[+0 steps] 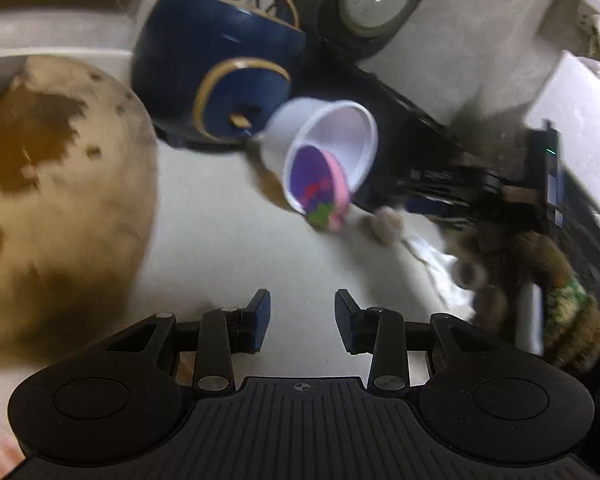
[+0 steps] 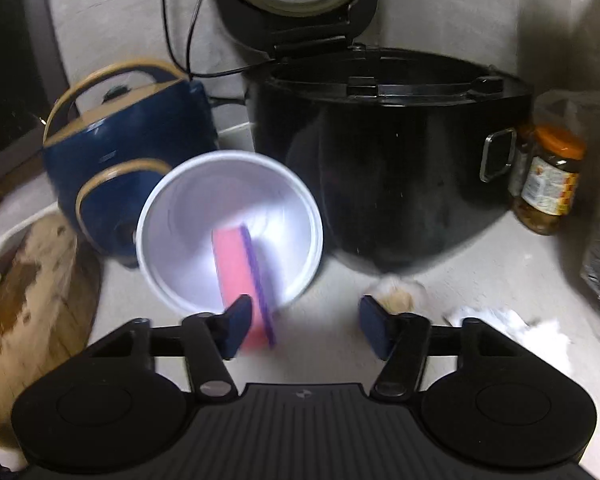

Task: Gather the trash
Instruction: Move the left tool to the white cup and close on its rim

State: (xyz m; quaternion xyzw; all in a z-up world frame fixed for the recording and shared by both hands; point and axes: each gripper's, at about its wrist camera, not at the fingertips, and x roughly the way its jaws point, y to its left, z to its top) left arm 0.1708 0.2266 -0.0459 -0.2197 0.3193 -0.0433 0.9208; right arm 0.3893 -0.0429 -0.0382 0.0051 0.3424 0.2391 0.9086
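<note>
Cup [image 2: 230,228], white and tipped on its side, lies on the pale worktop [image 1: 228,248] with its mouth facing my right tongs [image 2: 304,330]. A pink and purple wrapper [image 2: 242,280] sticks out of the mouth and reaches down beside the left pad of those tongs; motion blur keeps me from telling whether pad and wrapper touch. The right tongs stand apart, nothing clamped, angled down at the worktop. My left tongs [image 1: 302,320] are also apart and empty, pointing down at bare worktop, with the cup [image 1: 320,156] well ahead of them and the wrapper [image 1: 324,196] spilling from its lower lip. Behind the cup sits a blue kettle [image 2: 128,152]; to the cup's right stands a black cooker [image 2: 384,160] with its lid up, and a jar [image 2: 548,184] beyond that. A wooden board [image 1: 56,208] lies left of the cup. Right of the cup, near the cooker's foot, are a small crumpled ball [image 1: 386,224] and white paper [image 2: 512,328].
</note>
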